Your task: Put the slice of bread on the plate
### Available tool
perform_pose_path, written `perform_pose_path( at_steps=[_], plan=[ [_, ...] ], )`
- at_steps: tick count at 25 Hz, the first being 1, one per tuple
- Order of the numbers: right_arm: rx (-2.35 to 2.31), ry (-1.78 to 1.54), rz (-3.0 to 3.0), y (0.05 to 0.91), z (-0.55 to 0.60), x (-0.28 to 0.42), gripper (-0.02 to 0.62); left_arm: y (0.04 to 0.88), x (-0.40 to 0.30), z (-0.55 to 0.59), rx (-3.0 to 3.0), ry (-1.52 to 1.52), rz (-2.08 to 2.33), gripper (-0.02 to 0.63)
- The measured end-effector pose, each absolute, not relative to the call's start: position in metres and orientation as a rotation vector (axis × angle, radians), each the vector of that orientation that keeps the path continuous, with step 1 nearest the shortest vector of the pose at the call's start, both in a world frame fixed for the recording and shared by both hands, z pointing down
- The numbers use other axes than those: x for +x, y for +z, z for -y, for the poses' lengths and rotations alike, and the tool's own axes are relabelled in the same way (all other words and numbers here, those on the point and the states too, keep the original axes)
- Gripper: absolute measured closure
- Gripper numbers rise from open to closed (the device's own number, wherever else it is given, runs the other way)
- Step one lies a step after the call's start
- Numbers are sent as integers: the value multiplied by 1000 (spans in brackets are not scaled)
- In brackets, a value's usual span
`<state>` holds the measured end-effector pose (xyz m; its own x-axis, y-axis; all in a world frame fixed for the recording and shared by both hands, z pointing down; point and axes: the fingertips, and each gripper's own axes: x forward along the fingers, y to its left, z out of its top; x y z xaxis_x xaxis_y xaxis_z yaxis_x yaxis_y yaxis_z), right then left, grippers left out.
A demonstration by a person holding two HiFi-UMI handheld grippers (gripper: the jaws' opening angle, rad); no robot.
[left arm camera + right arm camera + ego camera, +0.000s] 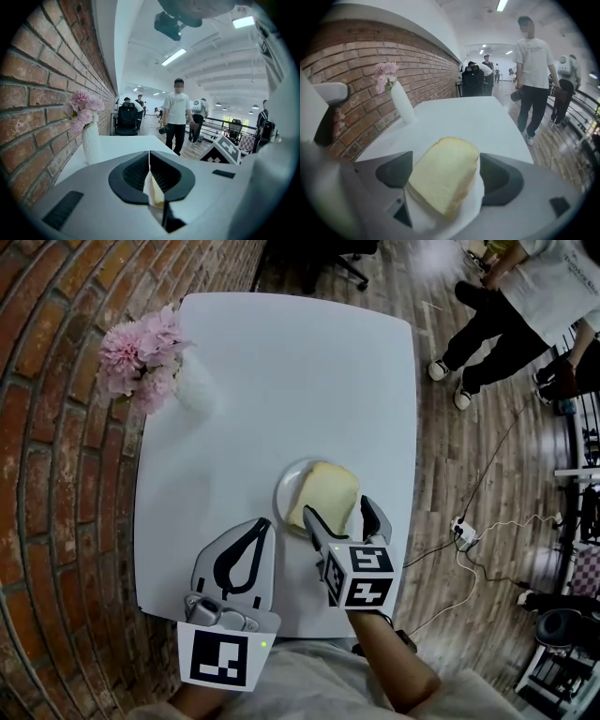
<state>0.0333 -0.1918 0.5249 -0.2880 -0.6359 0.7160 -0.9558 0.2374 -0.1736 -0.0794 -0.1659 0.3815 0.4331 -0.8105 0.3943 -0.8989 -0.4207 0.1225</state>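
Bread (325,493) lay on the plate (283,491), between the spread jaws of the right gripper (338,510), at its twelve o'clock. The left gripper (263,523), jaws pressed together, was at the plate's eight o'clock.

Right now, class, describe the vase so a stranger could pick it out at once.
Start at the white table by the brick wall. Along its wall edge stands the vase: white, upright, holding pink flowers, unlike the flat plate of bread.

One bread slice (325,495), one plate (283,493), one vase (196,387), one table (291,371).
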Motion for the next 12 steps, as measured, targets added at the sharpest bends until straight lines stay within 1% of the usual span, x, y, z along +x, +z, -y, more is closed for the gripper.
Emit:
perform_pose_path(
  at_steps=[2, 3, 5, 7, 9, 12],
  plan=[
    [1470, 799, 2048, 515, 195, 31, 153, 381, -78, 166, 2382, 392, 1466, 591],
    [1481, 780, 2066, 509, 196, 31, 166, 380, -78, 166, 2384, 390, 1464, 591],
    [1514, 728, 2098, 496, 199, 32, 296, 378, -76, 165, 2394, 391, 1459, 591],
    [1556, 687, 2130, 483, 201, 34, 351, 376, -73, 164, 2404, 387, 1454, 591],
    [1604, 668, 2156, 471, 203, 37, 448, 373, -70, 162, 2415, 379, 1447, 591],
    [1646, 641, 2179, 458, 202, 40, 512, 369, -66, 160, 2431, 367, 1435, 591]
  ],
)
